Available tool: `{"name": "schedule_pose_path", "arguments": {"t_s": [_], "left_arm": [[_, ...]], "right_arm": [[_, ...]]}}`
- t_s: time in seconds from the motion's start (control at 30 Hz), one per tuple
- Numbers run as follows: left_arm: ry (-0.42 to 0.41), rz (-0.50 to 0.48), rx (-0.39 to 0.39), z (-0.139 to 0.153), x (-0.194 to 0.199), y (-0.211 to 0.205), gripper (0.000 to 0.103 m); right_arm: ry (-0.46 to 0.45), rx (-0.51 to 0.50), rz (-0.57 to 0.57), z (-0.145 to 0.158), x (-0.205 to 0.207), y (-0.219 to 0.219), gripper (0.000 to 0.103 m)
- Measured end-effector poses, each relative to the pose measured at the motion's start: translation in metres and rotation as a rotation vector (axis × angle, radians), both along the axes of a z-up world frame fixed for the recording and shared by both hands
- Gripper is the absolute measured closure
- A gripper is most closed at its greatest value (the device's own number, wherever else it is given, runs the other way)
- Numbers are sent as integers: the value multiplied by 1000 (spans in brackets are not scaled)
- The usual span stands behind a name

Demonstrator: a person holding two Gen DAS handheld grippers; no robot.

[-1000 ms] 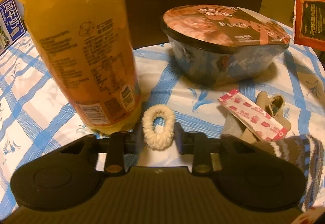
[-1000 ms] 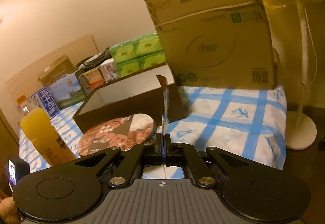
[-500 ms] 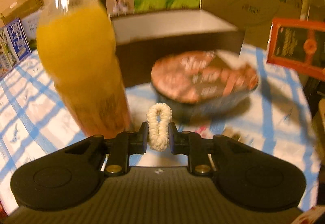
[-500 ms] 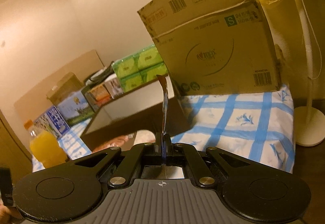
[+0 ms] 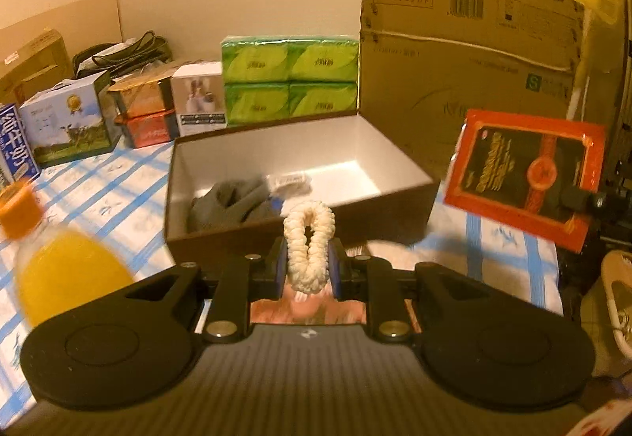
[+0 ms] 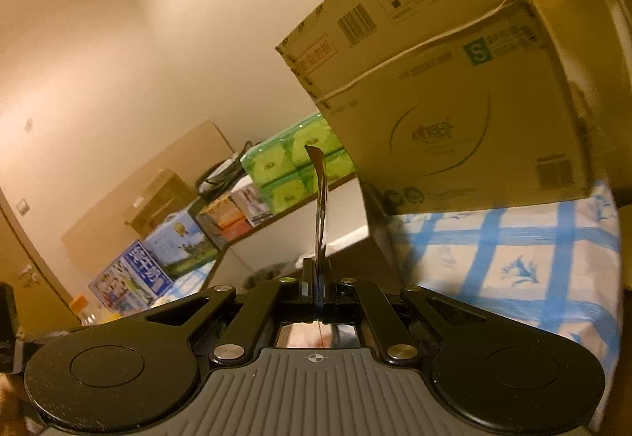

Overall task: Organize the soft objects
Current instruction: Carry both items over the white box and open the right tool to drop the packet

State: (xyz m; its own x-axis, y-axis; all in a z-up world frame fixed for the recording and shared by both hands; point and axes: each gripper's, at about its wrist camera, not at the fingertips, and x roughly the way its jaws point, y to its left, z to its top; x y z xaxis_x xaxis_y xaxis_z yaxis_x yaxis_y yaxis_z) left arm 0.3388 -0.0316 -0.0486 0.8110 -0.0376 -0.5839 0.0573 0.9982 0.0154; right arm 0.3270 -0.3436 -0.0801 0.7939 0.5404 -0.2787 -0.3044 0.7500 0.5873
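Observation:
My left gripper [image 5: 307, 270] is shut on a cream knitted hair tie [image 5: 309, 243], squeezed upright between the pads and held in the air just short of the open brown box [image 5: 304, 238]. A grey sock [image 5: 233, 201] and a small white packet [image 5: 288, 181] lie in the box. My right gripper [image 6: 317, 280] is shut on a flat red and black sachet [image 6: 320, 199], seen edge-on. The same sachet [image 5: 525, 173] shows face-on at the right of the left wrist view, above the box's right end.
An orange juice bottle [image 5: 51, 266] stands at the near left on the blue-checked cloth [image 5: 98, 191]. A noodle bowl lid [image 5: 312, 307] shows under my left fingers. Green tissue packs [image 5: 290, 78], small cartons [image 5: 67, 124] and a big cardboard box [image 5: 470, 76] line the back.
My left gripper shut on the hair tie, lifted it off the cloth and rose toward the open box. My right gripper, still holding the sachet, tilted upward.

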Motion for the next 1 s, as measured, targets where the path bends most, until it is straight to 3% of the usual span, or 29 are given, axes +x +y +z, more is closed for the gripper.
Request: {"name": "schedule_pose_path", "arguments": {"t_s": [0.23,0.53,1.0], "left_arm": [[9,23,10,1,65,-17,83],[42,42,8,-10,130,-20,83],[73,73,7,-30,181,-10,83]], "right_arm": [[15,50,40,3,53,14,103],[30,4,76,-4,117,40,103],[77,6,86,-24,199,70,103]]}}
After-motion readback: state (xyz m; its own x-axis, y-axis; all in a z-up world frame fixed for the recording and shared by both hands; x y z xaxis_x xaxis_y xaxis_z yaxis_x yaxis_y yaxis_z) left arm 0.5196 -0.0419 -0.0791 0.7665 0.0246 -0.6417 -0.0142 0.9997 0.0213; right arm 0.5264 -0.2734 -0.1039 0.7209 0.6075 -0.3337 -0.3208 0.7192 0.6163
